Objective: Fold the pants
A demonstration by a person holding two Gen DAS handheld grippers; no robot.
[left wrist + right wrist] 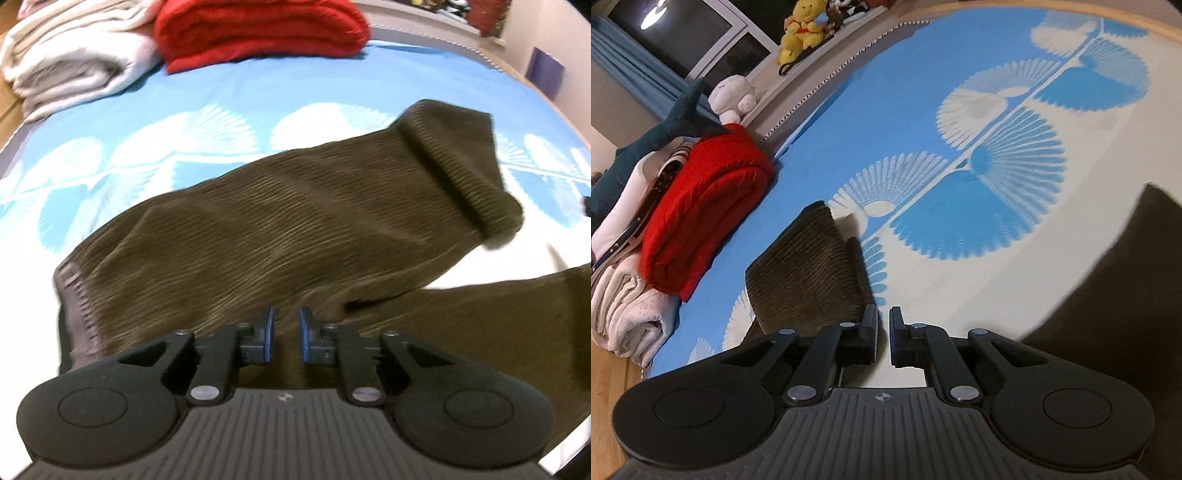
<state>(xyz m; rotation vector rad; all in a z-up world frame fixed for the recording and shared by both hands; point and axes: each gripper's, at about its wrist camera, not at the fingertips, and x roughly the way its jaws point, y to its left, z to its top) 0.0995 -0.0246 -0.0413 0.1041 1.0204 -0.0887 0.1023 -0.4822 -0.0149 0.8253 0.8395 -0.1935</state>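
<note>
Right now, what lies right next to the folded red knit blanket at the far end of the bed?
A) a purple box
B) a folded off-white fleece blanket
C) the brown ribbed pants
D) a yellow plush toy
B: the folded off-white fleece blanket lies against the folded red knit blanket; the brown ribbed pants lie apart, nearer the camera.

dark olive ribbed pants (280,229): just 1
red folded knit blanket (701,206): 1
white fluffy folded blankets (70,62): 1 pile
plush toys: 3, yellow bear (803,27), white one (733,98), teal shark (665,133)
black two-finger grippers: 2 (285,334) (883,338)
</note>
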